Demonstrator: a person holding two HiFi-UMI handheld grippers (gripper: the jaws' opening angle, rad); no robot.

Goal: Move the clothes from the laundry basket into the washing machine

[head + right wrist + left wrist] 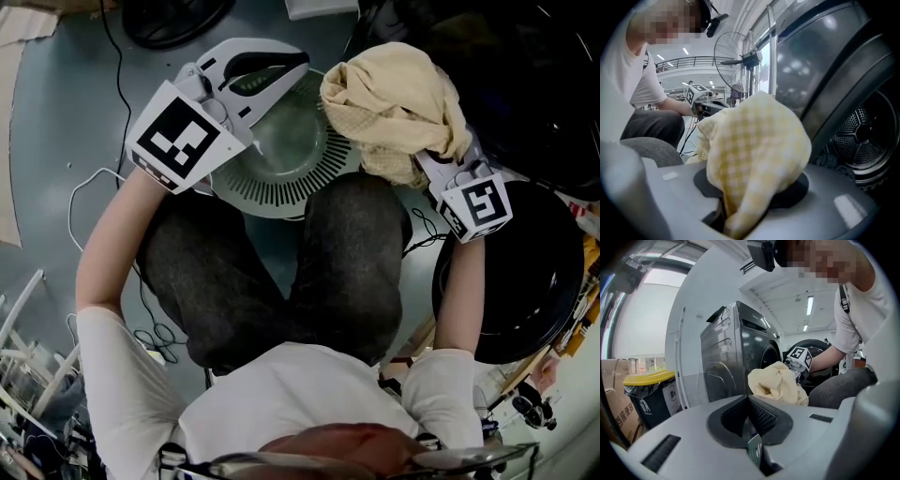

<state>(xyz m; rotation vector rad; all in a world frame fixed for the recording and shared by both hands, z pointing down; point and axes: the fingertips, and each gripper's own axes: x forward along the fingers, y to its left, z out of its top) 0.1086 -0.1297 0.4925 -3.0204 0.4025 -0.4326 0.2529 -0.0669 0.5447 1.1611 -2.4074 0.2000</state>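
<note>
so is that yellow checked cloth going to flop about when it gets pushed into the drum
Likely floppy: the yellow checked cloth drapes in soft folds over the right tongs. Probably light, since one pinch holds the whole bundle.

The right tongs [433, 167] grip a yellow cloth [394, 98]; the left tongs [279, 71] hang above the laundry basket [281, 195].

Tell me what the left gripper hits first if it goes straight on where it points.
Probably the cloth held in the right gripper; the washer stands beyond it, though depth is unclear.
</note>
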